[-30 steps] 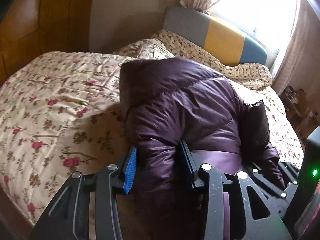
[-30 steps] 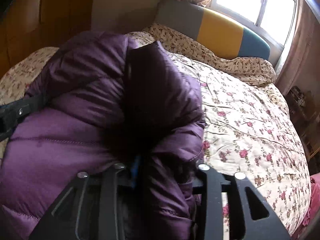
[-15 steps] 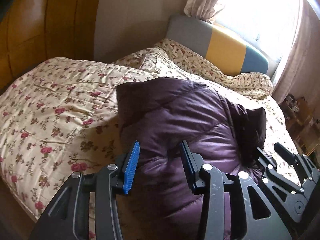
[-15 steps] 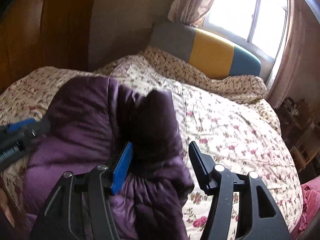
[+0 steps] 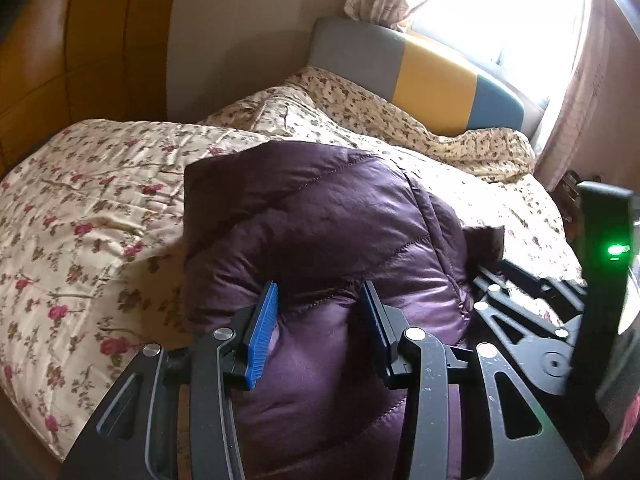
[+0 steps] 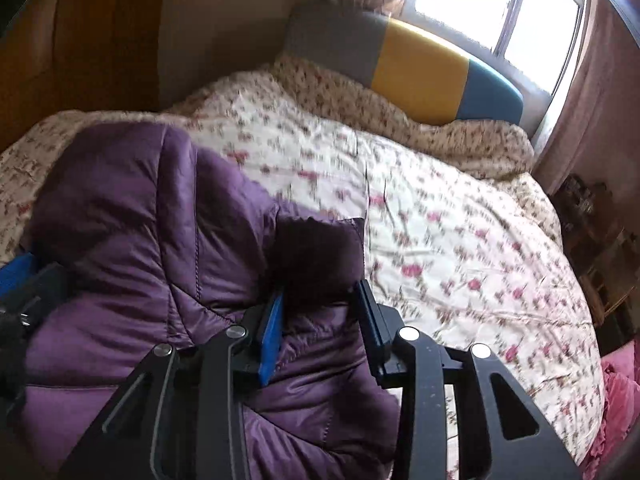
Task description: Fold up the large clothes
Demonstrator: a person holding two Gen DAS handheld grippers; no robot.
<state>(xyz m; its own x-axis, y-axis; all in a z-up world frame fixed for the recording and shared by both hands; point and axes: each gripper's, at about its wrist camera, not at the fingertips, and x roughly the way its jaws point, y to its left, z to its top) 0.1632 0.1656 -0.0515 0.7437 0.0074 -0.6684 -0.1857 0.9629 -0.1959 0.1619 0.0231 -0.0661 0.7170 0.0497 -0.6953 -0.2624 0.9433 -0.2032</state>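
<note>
Both grippers' fingers clench the purple jacket (image 5: 328, 240) (its lower part cut off, right-wrist view blurred) on the floral bed (image 5: 80, 208); right jaws just closing

Bed (image 6: 460, 240) in floral quilt — purple puffer jacket (image 6: 152, 240) bunched on it, near edge

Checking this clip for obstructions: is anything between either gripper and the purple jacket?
Nothing visible. The jacket bulges straight between the jaws of the left gripper and the right gripper, lying on the floral bedspread.
</note>
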